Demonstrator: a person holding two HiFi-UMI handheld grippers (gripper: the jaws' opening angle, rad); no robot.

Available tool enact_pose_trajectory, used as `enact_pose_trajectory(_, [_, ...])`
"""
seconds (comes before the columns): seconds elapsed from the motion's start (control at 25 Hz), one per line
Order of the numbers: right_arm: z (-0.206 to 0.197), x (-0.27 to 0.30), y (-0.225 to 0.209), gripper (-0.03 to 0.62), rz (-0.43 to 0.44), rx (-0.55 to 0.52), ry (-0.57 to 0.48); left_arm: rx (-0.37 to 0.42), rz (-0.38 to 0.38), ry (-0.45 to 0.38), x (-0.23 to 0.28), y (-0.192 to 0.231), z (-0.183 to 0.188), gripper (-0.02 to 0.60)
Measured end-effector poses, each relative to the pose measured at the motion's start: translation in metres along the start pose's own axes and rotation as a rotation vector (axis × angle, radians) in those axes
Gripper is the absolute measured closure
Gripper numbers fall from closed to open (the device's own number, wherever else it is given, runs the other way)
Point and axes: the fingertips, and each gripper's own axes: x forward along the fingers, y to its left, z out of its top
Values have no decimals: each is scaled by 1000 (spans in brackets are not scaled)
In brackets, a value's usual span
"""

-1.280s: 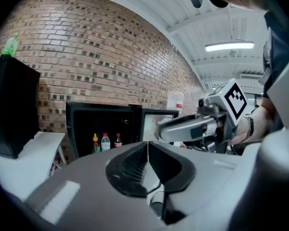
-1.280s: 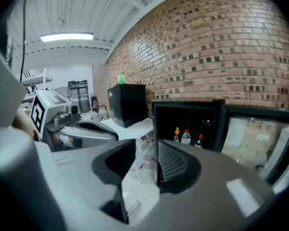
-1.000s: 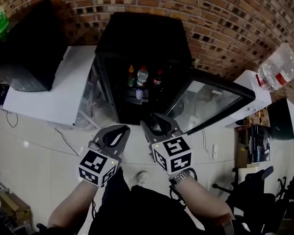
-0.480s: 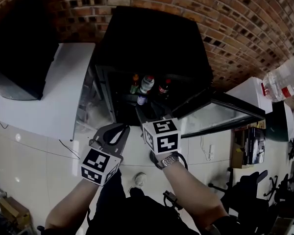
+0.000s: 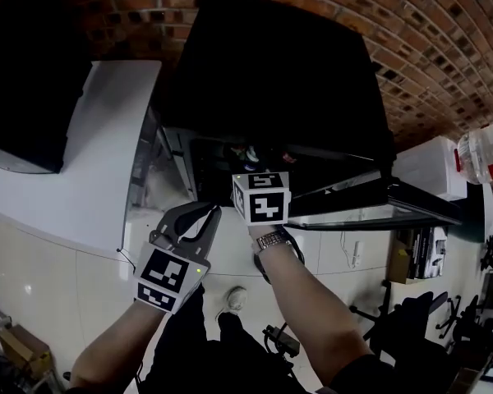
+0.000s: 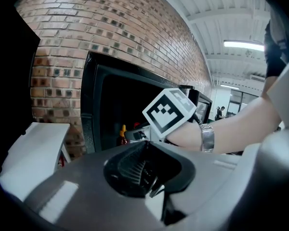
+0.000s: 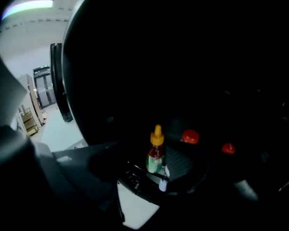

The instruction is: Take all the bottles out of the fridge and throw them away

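Forearm stretched forward, right tongs inside fridge, jaws just widening, framing yellow-capped bottle; left tongs pinched together, outside.

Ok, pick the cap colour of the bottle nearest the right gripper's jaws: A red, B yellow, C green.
B: the bottle framed by the right gripper, whose jaws have just been opening and do not press it, has a yellow cap; red caps sit further right.
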Motion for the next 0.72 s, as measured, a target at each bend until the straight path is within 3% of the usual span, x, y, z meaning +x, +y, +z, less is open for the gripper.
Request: enact_pose_trajectory(0.72, [-2,71,-29,401,-125,42,31,-27,-4,62,3,15,-36,577])
